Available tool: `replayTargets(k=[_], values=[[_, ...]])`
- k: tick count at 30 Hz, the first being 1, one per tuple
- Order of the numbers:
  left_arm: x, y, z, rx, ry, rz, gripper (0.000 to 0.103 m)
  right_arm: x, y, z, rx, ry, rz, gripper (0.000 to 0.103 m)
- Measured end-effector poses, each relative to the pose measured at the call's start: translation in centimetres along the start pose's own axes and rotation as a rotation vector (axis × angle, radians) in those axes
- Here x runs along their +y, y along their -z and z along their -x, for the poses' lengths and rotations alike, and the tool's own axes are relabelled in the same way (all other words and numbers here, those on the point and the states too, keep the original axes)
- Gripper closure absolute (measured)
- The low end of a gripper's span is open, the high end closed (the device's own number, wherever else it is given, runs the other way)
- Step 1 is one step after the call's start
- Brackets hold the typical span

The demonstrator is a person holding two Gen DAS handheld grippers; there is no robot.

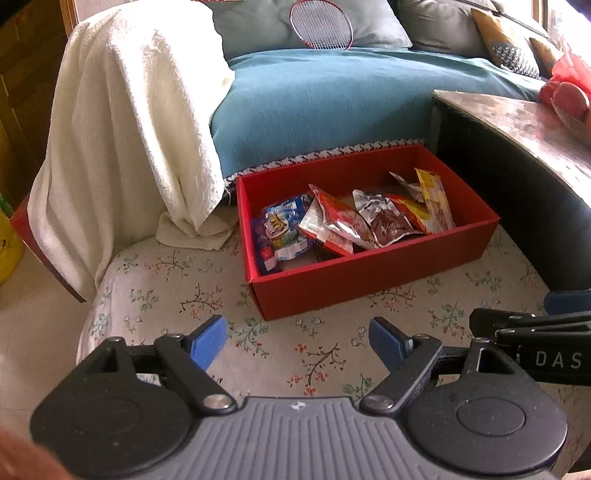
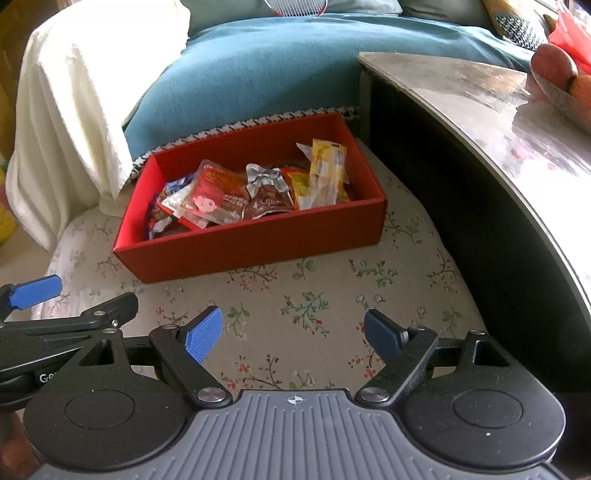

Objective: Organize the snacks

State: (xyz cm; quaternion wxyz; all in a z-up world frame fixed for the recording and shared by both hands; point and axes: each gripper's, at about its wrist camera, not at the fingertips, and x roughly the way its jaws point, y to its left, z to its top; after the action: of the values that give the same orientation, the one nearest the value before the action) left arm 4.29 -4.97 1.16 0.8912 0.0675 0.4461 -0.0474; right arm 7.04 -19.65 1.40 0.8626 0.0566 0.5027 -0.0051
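**Snacks gathered in the red box; both tongs empty**

Floral-printed fabric covers the padded seat (image 1: 166, 288) on which a red box (image 1: 369, 269) is set, with a blue-covered sofa (image 1: 314, 107) behind it, a white towel (image 1: 122, 122) draped to the left and a dark, glossy-topped surface (image 2: 480, 122) rising to the right. A badminton racket (image 1: 320, 24) is seen leaning on the sofa cushions.

As far as can be judged, the task is close to finished or finished. No loose packet is seen on the floral seat in either view, and every snack in view is held inside the box. What may be left is only a tidying of the pile, since the packets are heaped loosely and overlap one another rather than being laid in rows.

The snacks are shown as small foil and plastic pouches. A blue-and-purple packet (image 1: 282, 230) is laid at the left end, a red packet with a cartoon face (image 2: 218, 197) next to it, a brown pouch with a crinkled silver top (image 2: 267, 197) near the middle, and a yellow packet (image 2: 327, 162) propped up toward the right end. The box is open-topped, with no lid in view.

The left tongs (image 1: 297, 341) are held apart and empty, low over the seat in front of the box. The right tongs (image 2: 293, 338) are likewise apart and empty, just beside the left ones.
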Motion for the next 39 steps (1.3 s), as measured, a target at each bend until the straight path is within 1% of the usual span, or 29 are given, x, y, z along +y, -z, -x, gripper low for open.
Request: replayTargets(k=[5,9,15,19,26,39], values=[[-0.1,0.7,-0.2,0.035,-0.001,-0.003,0.025,0.1,0.5,-0.2,0.030,0.014,0.017,0.015],[-0.1,2.2,-0.5,0.092,0.001,-0.007,0.026,0.5,1.8,-0.5,0.079,0.029,0.038,0.015],[-0.7,4.9,-0.4,0.162,-0.023,-0.072,0.026,1.2,4.3,-0.8,0.167,0.050,0.076,0.015],[-0.9,6.2,0.1,0.193,-0.021,-0.089,0.028,1.6,5.7,-0.5,0.197,0.064,0.099,0.015],[-0.7,6.8,0.5,0.206,-0.012,-0.084,0.028,1.9,6.1,-0.1,0.199,0.062,0.102,0.015],[-0.5,6.5,0.8,0.189,-0.014,-0.073,0.028,1.7,6.1,0.3,0.181,0.043,0.088,0.015]])
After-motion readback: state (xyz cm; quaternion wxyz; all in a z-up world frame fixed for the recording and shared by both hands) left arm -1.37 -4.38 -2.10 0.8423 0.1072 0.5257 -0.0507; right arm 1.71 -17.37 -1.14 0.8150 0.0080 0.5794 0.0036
